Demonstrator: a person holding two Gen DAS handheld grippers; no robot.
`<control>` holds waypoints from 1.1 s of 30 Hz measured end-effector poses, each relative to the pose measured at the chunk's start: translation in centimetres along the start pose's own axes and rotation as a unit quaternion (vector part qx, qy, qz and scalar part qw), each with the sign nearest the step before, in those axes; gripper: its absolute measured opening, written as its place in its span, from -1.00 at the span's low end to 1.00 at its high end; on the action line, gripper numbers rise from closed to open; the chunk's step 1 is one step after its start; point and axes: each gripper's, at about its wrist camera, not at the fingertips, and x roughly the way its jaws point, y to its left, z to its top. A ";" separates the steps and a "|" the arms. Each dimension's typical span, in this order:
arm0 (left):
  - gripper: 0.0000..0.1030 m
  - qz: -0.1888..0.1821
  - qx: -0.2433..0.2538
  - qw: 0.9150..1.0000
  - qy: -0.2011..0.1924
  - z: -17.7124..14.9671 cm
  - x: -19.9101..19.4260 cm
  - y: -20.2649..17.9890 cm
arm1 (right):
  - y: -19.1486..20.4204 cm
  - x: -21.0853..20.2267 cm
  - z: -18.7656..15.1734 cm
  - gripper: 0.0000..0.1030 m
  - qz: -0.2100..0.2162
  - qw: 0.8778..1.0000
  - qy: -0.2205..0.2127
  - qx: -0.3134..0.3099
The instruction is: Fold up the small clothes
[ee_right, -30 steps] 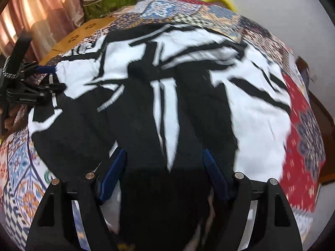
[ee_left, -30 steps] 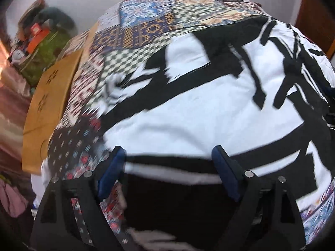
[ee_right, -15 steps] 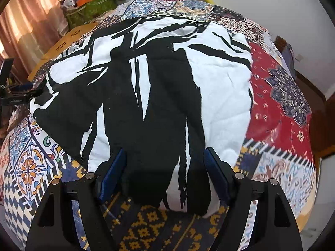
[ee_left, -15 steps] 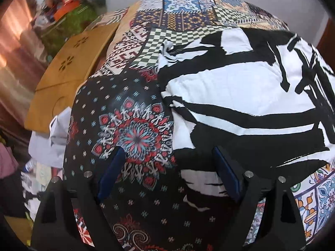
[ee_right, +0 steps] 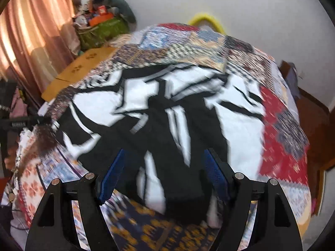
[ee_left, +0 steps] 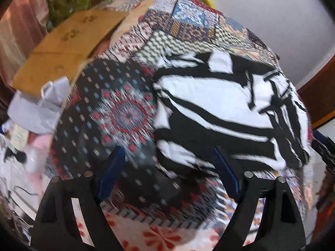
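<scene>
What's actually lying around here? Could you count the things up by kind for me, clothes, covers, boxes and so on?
Black-and-white garment: 1
Patchwork bedspread: 1
Flattened cardboard boxes: 1 stack
Green basket of clutter: 1
Pink curtain: 1
Hand-held grippers: 2, the left gripper and the right gripper, both with jaws apart and holding nothing
Total: 7

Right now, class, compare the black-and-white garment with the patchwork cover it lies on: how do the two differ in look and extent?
The black-and-white garment has bold black strokes on white; the patchwork cover is many-coloured squares of small patterns.
The garment takes up only the middle of the surface; the cover extends past it on every side.
The garment lies on top; the cover is underneath.
Both are fabric, lying spread out.
</scene>
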 end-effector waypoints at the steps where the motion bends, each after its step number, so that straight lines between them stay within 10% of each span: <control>1: 0.66 -0.011 -0.001 1.000 0.007 -0.4 0.1 -0.2 | 0.7 0.8 0.3 0.51 0.005 1.000 -0.001 -0.005; 8: 0.66 -0.084 -0.028 0.993 0.072 -3.0 1.6 -1.2 | 2.7 7.1 -0.7 0.52 0.031 0.997 0.077 -0.006; 19: 0.65 -0.186 -0.093 0.973 0.101 -0.6 5.1 -2.3 | 2.7 7.0 -1.4 0.58 0.057 0.995 0.088 0.001; 24: 0.49 -0.175 -0.111 0.975 0.084 1.5 6.8 -2.9 | 2.5 7.0 -1.5 0.58 0.059 0.994 0.088 0.002; 28: -0.15 -0.119 -0.113 0.984 0.064 3.1 7.6 -3.1 | 2.6 7.0 -1.5 0.58 0.060 0.994 0.088 0.003; 33: -0.48 -0.052 -0.123 0.991 0.029 4.2 8.2 -3.6 | 2.7 6.8 -1.8 0.58 0.063 0.994 0.087 0.008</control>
